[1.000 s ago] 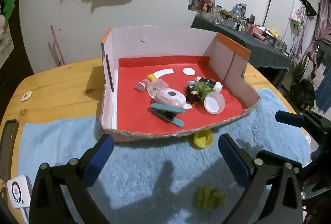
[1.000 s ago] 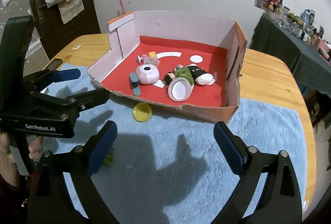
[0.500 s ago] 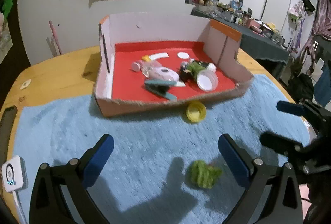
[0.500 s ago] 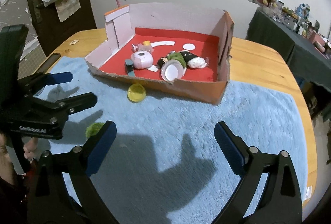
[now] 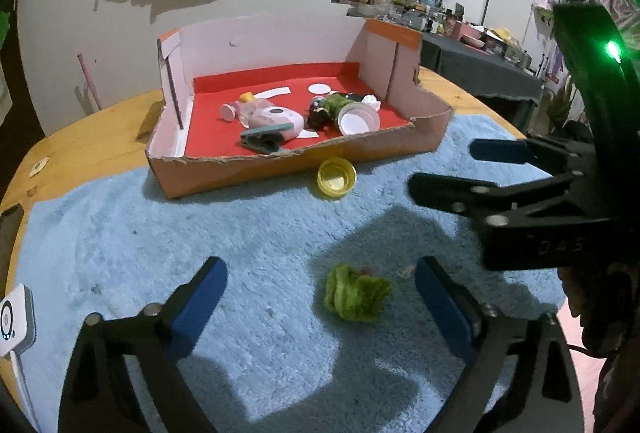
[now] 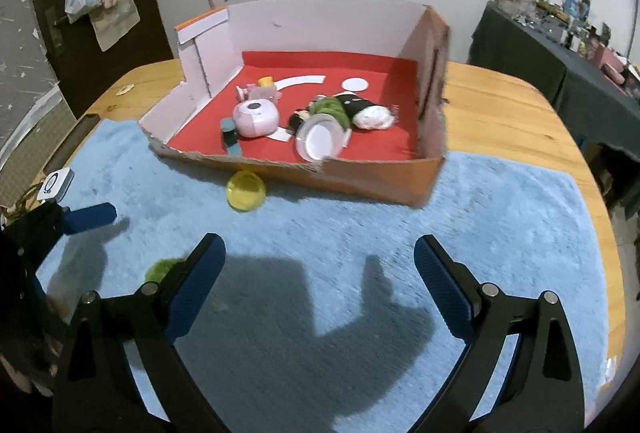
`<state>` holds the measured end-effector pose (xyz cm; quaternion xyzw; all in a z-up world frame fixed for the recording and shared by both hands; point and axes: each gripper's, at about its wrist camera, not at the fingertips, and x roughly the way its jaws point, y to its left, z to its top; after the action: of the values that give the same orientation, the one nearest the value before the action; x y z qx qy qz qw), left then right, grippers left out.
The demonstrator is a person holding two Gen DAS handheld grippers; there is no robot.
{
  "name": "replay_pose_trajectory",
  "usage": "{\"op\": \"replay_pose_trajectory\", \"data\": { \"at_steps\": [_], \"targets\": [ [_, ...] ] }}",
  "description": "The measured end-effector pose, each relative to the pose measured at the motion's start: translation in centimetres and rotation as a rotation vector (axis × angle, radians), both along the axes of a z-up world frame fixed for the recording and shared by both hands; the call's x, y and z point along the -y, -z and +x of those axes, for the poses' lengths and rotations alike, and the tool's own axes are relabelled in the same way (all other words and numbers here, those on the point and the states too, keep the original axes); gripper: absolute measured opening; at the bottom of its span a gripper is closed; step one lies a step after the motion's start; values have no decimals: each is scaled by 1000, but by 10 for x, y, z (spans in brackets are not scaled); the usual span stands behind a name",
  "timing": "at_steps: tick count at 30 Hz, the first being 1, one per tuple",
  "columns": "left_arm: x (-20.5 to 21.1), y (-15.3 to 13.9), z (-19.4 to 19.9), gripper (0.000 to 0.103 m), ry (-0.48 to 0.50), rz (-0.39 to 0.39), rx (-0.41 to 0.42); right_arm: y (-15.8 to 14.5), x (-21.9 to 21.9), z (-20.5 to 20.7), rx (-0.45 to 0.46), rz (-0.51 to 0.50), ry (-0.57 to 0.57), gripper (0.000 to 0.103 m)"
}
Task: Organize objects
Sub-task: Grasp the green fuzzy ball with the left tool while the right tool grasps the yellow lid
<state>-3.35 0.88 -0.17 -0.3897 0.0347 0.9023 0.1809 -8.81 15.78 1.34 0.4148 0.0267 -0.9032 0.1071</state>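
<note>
A green fuzzy toy (image 5: 356, 293) lies on the blue mat, between the jaws of my left gripper (image 5: 320, 285) and nearer the right one. The jaws are closing, and the pads stand clear of the toy. A yellow cup (image 5: 336, 177) lies on its side against the front wall of the cardboard box (image 5: 224, 173). My right gripper (image 6: 320, 265) hangs open over bare mat with nothing in it. Its left finger partly hides the green toy (image 6: 160, 269). The yellow cup (image 6: 246, 191) and the box (image 6: 360, 181) lie beyond. My right gripper (image 5: 452, 169) also shows at the right of the left wrist view.
The red-floored box holds a pink round device (image 5: 276, 119), a teal clip (image 5: 262, 139), a white-lidded tub (image 5: 358, 119) and a doll. The blue mat (image 5: 200, 225) covers a wooden table (image 6: 520, 113). A small white gadget (image 5: 12, 317) sits at the table's left edge.
My left gripper drew back from the box and sank toward the mat, so the green toy now lies between its jaws, which have narrowed a little. The right gripper barely moved.
</note>
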Motion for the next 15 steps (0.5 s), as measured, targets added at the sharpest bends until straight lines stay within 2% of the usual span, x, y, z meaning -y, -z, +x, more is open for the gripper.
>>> {"op": "replay_pose_trajectory", "data": {
  "at_steps": [2, 5, 7, 11, 15],
  "targets": [
    [-1, 3, 0, 87, -3, -8, -8, 2, 9, -4, 2, 4, -16, 95],
    [-1, 8, 1, 83, 5, -7, -17, 6, 19, -10, 16, 1, -32, 86],
    [-2, 13, 1, 81, 9, -20, -16, 9, 24, -14, 24, -5, -39, 84],
    [2, 16, -1, 81, 11, -18, -14, 18, 31, -24, 49, -21, -42, 81],
    [10, 9, -3, 80, -9, -19, -40, 26, 34, -32, 69, -41, -32, 69]
  ]
}}
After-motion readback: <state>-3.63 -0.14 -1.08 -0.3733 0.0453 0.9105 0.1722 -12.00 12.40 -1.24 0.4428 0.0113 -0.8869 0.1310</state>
